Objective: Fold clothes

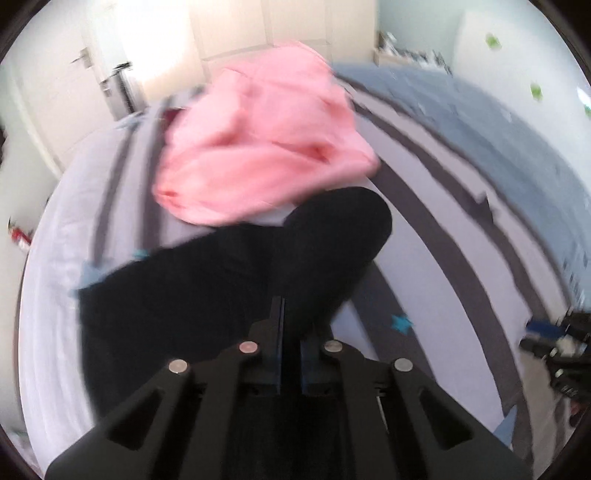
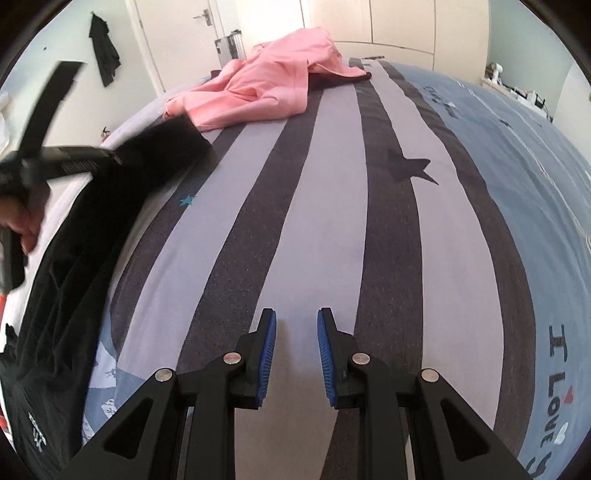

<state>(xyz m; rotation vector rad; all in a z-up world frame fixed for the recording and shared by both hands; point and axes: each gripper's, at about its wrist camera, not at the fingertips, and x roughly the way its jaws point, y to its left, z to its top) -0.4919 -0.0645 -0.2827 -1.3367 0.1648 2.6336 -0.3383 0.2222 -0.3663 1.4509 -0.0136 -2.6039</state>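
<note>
A bed fills the space under and ahead of the right jaws, its cover striped lengthwise in dark grey and pale lilac, with a blue panel off to the right. A large dark star sits on the cover well ahead of the jaws and slightly right; a small teal star lies ahead to the left. Lettering runs down the blue panel, right of the jaws. Far ahead stand pale wardrobe doors, a door with a handle, and a silver suitcase. A dark item hangs on the wall, upper left.
</note>
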